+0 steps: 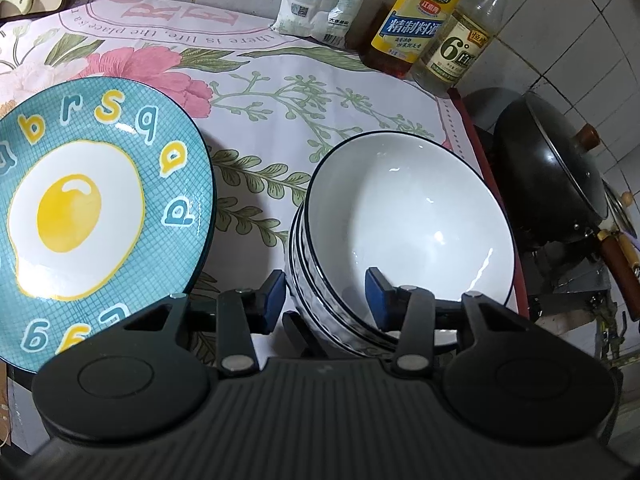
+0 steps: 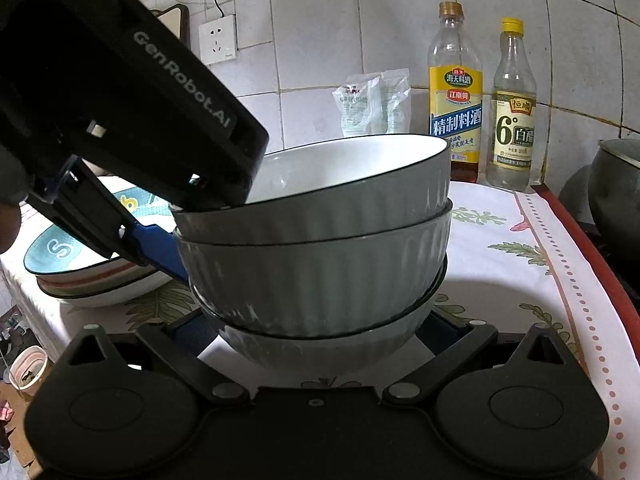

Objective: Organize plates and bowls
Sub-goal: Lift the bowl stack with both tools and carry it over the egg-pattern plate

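My left tongs (image 1: 326,294) sit at the lower middle of the left wrist view, spread partly open, straddling the near rim of the top bowl (image 1: 408,236): one blue pad outside the wall, the other inside over the white interior. I can't tell whether either pad touches. That bowl tops a stack of three grey ribbed bowls (image 2: 316,264) at the centre of the right wrist view, standing on the floral tabletop (image 1: 260,92). My right tongs (image 2: 316,330) are spread wide around the lowest bowl, their pads hidden behind it, so contact is unclear. The egg-pattern plate (image 1: 92,216) fills the left of the left view, topping a plate stack (image 2: 100,280).
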{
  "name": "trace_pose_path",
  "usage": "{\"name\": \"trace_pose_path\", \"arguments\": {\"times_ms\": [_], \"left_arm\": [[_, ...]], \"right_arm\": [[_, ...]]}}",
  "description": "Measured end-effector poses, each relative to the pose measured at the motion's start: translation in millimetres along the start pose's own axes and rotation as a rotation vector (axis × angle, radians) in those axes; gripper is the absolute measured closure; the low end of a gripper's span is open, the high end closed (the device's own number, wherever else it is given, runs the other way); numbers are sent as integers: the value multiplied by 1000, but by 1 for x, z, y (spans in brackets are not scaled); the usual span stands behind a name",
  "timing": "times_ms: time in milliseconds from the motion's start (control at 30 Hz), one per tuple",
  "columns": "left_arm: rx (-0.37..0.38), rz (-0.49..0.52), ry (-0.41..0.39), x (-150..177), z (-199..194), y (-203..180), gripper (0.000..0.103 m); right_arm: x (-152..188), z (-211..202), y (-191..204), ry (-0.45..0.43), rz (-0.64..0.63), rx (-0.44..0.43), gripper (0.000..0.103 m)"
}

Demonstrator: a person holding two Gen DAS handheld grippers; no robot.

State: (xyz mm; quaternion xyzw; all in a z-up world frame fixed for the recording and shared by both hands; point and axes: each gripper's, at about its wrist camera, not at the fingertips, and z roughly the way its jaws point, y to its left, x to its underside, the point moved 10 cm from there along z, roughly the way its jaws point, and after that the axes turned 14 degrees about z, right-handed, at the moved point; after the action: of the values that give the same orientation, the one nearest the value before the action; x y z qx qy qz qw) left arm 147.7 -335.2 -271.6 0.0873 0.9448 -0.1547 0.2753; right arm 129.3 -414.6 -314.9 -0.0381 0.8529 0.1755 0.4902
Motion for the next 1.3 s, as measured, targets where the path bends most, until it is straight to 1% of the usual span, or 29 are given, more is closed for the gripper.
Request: {"name": "trace_pose_path", "arguments": {"times_ms": [300, 467, 600, 733, 967, 1133, 1300], "left_arm": [[-27, 40, -5, 1, -4, -4, 61], [-21, 43, -1, 3, -11, -5, 61], [-10, 44, -11, 3, -23, -6, 61], [-2, 45, -17, 1, -42, -8, 61], [8, 38, -28, -3, -86, 1, 61], [-19, 28, -48, -4, -117, 20, 61], [-58, 12, -61, -3, -140, 47, 61]], "right_arm": [[1, -2, 4, 1, -16, 12, 0], [2, -8, 7, 4, -15, 13, 0], [-4, -15, 12, 2, -27, 17, 0], [-13, -27, 23, 0, -38, 20, 0], [-33, -47, 56, 8, -61, 17, 0], [-43, -51, 89, 18, -79, -10, 0], [-47, -45, 124, 24, -95, -52, 0]]}}
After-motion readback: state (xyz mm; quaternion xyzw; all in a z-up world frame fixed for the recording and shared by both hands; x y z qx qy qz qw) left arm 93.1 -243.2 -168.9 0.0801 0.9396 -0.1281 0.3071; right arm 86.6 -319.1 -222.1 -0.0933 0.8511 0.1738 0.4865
